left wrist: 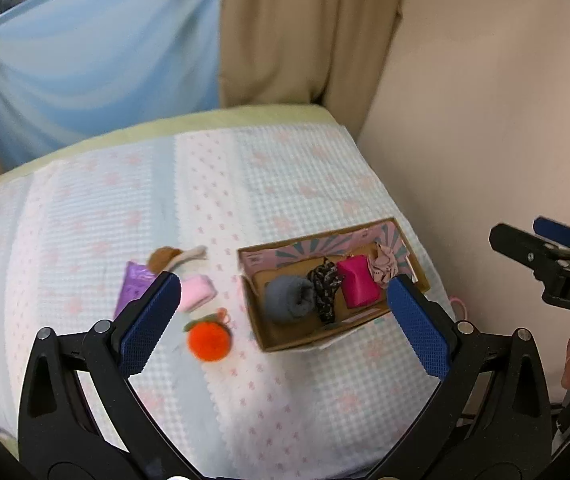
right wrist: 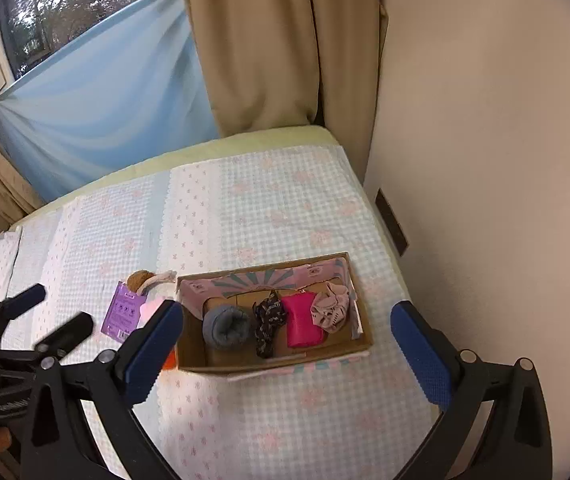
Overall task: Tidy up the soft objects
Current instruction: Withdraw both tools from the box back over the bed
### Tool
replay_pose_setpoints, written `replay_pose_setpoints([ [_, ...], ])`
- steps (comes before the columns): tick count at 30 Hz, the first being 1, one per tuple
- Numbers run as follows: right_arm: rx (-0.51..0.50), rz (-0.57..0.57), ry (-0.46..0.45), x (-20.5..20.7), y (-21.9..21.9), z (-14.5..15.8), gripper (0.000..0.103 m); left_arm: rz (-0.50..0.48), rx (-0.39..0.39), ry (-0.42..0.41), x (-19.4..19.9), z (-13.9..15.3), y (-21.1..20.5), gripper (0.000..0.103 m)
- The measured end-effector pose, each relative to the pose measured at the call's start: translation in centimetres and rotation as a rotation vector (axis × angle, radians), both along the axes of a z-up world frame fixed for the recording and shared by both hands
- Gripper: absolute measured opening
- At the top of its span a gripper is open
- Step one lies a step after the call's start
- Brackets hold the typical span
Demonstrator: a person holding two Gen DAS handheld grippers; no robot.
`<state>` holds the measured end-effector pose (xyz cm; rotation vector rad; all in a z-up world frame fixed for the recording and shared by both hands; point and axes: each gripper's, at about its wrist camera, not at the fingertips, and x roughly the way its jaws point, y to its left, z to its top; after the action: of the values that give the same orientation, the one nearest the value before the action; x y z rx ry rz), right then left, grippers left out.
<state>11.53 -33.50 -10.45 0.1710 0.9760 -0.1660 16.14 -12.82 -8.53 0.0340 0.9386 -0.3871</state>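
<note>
A bed (left wrist: 285, 184) with a pale blue check cover dotted with pink flowers fills the left wrist view, a blue drape and tan curtain behind it, a cream wall at 3 o'clock. An open cardboard box (left wrist: 257, 320) sits right of centre, its inner flap printed with pink and teal rays. Inside, left to right: a grey roll (left wrist: 289, 298), a black patterned cloth (left wrist: 327, 284), a magenta pouch (left wrist: 359, 286) and a beige crumpled cloth (left wrist: 385, 266). Loose on the cover at the box's 9 o'clock lie an orange pom-pom (left wrist: 209, 340), a pink roll (left wrist: 199, 292), a purple packet (left wrist: 135, 290) and a brown puff (left wrist: 163, 258) with a cream tail. The left gripper (left wrist: 285, 320) is spread wide and empty, hovering above these things. At 3 o'clock the right gripper (left wrist: 545, 248) shows "DAS" on its body; its jaws are apart. The far half of the bed is bare.

In the right wrist view the same bed (right wrist: 269, 200) meets the wall at 3 o'clock, where a dark plate is set low. The box (right wrist: 277, 364) lies centre, close to the bed's right edge, with the grey roll (right wrist: 227, 328), black cloth (right wrist: 269, 324), pouch (right wrist: 303, 320) and beige cloth (right wrist: 331, 306) in a row. The packet (right wrist: 123, 314) bears print too small to read; the puff (right wrist: 139, 279) is just above it. The right gripper (right wrist: 287, 352) is spread, holding nothing. The left gripper (right wrist: 51, 314) is at 9 o'clock, jaws apart.
</note>
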Motion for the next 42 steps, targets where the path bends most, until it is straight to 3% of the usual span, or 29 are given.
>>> replay_pose_setpoints([
  [7, 0.041, 0.019, -0.049, -4.0, 2.7, 2.1, 0.103, 0.115, -0.037, -0.045, -4.0, 2.6, 5.5, 0.103],
  [14, 0.055, 0.084, -0.103, -6.1, 4.4, 2.1, 0.103, 0.21, -0.039, -0.017, -6.5, 2.0, 8.9, 0.103],
  [23, 0.104, 0.131, -0.11, -7.1, 7.5, 0.7, 0.103, 0.253, -0.049, -0.001, -7.3, 1.5, 13.0, 0.103],
  [32, 0.104, 0.122, -0.092, -7.4, 12.9, -1.0, 0.103, 0.171, -0.082, 0.015, -4.5, 1.2, 17.8, 0.103],
  [42, 0.138, -0.016, -0.049, -5.6, 19.4, -3.6, 0.103, -0.001, -0.077, 0.071, 2.5, -1.6, 21.9, 0.103],
])
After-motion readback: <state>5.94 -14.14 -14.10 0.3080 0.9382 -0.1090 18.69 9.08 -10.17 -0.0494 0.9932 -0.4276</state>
